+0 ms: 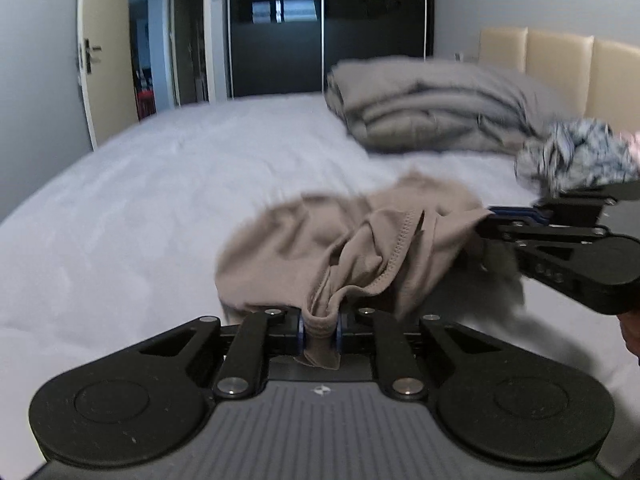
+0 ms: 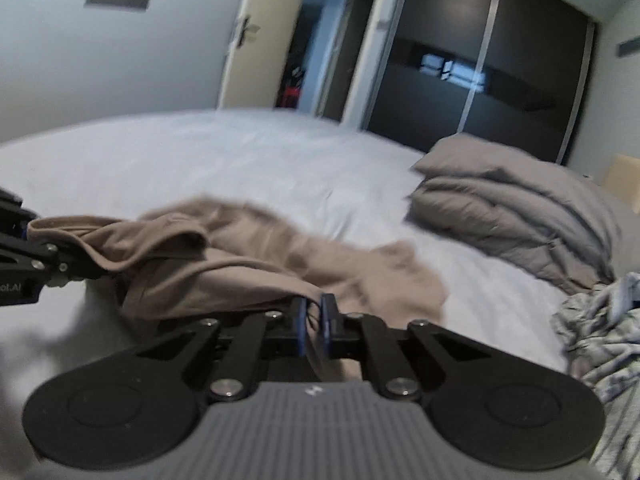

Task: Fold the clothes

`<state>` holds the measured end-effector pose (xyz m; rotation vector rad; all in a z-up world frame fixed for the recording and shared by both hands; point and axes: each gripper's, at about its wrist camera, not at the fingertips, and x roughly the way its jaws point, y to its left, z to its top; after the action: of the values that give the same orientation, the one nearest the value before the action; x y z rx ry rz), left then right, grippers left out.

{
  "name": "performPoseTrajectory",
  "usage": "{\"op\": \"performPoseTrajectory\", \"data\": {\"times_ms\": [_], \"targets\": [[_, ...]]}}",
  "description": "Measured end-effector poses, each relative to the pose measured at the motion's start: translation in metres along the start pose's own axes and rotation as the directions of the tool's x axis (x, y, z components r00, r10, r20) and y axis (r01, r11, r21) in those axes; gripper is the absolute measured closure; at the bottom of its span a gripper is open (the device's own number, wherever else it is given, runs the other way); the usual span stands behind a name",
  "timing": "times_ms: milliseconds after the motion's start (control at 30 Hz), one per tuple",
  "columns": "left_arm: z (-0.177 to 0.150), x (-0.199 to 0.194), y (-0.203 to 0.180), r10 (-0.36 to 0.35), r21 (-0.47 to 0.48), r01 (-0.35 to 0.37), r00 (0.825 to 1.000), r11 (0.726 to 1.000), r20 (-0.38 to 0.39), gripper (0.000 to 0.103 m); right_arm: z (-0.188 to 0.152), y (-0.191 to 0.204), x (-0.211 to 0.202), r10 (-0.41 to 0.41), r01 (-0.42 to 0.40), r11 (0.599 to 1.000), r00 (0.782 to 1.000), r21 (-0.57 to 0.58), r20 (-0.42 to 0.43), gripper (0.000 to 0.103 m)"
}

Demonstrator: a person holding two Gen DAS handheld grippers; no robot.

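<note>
garment [image 1: 320,240] tan, on bed [image 1: 140,200], bunched at 6 o'clock of duvet [image 1: 432,108] | left gripper [image 1: 320,330] clenched on hem | right gripper [image 2: 314,320] clamps opposite edge | likely two-point hold to spread it flat | patterned cloth [image 2: 600,328] at 3 o'clock

The left gripper [image 1: 320,330], at lower centre of the frame, clamps a bunched hem of the tan garment [image 1: 352,244]. The right gripper [image 1: 490,216], entering from the right edge, pinches the garment's opposite edge. The garment sags onto the white bed sheet [image 1: 160,200]. A folded grey duvet [image 1: 432,108] and a patterned garment [image 1: 576,156] occupy the upper right.
</note>
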<state>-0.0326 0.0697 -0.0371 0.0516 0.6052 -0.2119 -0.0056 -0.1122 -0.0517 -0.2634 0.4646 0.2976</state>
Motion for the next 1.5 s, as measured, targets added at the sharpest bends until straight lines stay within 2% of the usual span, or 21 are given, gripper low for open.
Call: {"op": "performPoseTrajectory", "data": {"times_ms": [100, 200, 367, 467, 600, 733, 767, 833, 900, 1000, 1067, 1100, 1200, 1233, 1300, 1400, 1500], "targets": [[0.016, -0.014, 0.005, 0.001, -0.015, 0.0, 0.998, 1.0, 0.057, 0.092, 0.02, -0.022, -0.022, -0.022, 0.021, 0.996, 1.0, 0.084, 0.016, 0.094], [0.032, -0.029, 0.009, 0.003, -0.03, 0.001, 0.994, 1.0, 0.113, 0.092, 0.04, -0.034, -0.045, -0.043, 0.037, 0.992, 0.998, 0.118, 0.044, 0.095], [0.049, -0.057, 0.007, -0.062, -0.03, 0.068, 0.983, 0.997, 0.174, 0.088, 0.083, -0.042, -0.095, -0.09, 0.068, 0.988, 0.983, 0.136, 0.161, 0.095], [0.058, -0.073, 0.004, -0.101, -0.024, 0.108, 0.974, 0.994, 0.205, 0.085, 0.113, -0.046, -0.123, -0.12, 0.091, 0.987, 0.965, 0.134, 0.234, 0.096], [0.056, -0.081, -0.004, -0.127, -0.003, 0.13, 0.972, 0.992, 0.198, 0.082, 0.15, -0.055, -0.153, -0.176, 0.145, 0.982, 0.934, 0.12, 0.31, 0.096], [0.046, -0.077, -0.014, -0.136, 0.034, 0.132, 0.978, 0.991, 0.159, 0.082, 0.169, -0.066, -0.169, -0.25, 0.224, 0.968, 0.913, 0.114, 0.323, 0.096], [0.043, -0.075, -0.017, -0.133, 0.047, 0.127, 0.98, 0.991, 0.148, 0.083, 0.17, -0.07, -0.172, -0.269, 0.241, 0.963, 0.908, 0.125, 0.322, 0.096], [0.041, -0.072, -0.018, -0.11, 0.056, 0.103, 0.984, 0.993, 0.137, 0.092, 0.171, -0.077, -0.18, -0.308, 0.277, 0.951, 0.893, 0.14, 0.328, 0.096], [0.046, -0.078, -0.011, -0.093, 0.029, 0.089, 0.981, 0.996, 0.17, 0.095, 0.171, -0.083, -0.19, -0.34, 0.305, 0.94, 0.876, 0.152, 0.342, 0.096], [0.07, -0.102, 0.008, -0.07, -0.044, 0.084, 0.961, 0.995, 0.266, 0.096, 0.175, -0.094, -0.21, -0.382, 0.338, 0.924, 0.844, 0.179, 0.375, 0.097], [0.092, -0.126, 0.019, -0.044, -0.065, 0.071, 0.936, 0.995, 0.349, 0.096, 0.179, -0.099, -0.228, -0.404, 0.35, 0.914, 0.817, 0.204, 0.411, 0.099], [0.103, -0.139, 0.024, -0.03, -0.07, 0.062, 0.921, 0.996, 0.39, 0.097, 0.182, -0.1, -0.238, -0.416, 0.358, 0.909, 0.8, 0.212, 0.431, 0.103], [0.137, -0.176, 0.038, -0.032, -0.087, 0.084, 0.874, 0.993, 0.485, 0.097, 0.193, -0.102, -0.274, -0.453, 0.391, 0.891, 0.731, 0.23, 0.511, 0.103], [0.144, -0.182, 0.039, -0.036, -0.083, 0.089, 0.867, 0.993, 0.497, 0.097, 0.197, -0.103, -0.283, -0.444, 0.384, 0.895, 0.731, 0.226, 0.518, 0.103], [0.146, -0.17, 0.032, -0.045, -0.049, 0.076, 0.886, 0.996, 0.461, 0.097, 0.207, -0.106, -0.295, -0.407, 0.35, 0.913, 0.756, 0.209, 0.513, 0.103], [0.149, -0.153, 0.021, -0.055, 0.003, 0.059, 0.912, 0.998, 0.406, 0.097, 0.204, -0.097, -0.288, -0.302, 0.254, 0.953, 0.834, 0.164, 0.461, 0.102], [0.152, -0.136, 0.009, -0.061, 0.056, 0.044, 0.935, 0.997, 0.349, 0.097, 0.179, -0.073, -0.26, -0.19, 0.16, 0.981, 0.905, 0.11, 0.38, 0.099]]}}
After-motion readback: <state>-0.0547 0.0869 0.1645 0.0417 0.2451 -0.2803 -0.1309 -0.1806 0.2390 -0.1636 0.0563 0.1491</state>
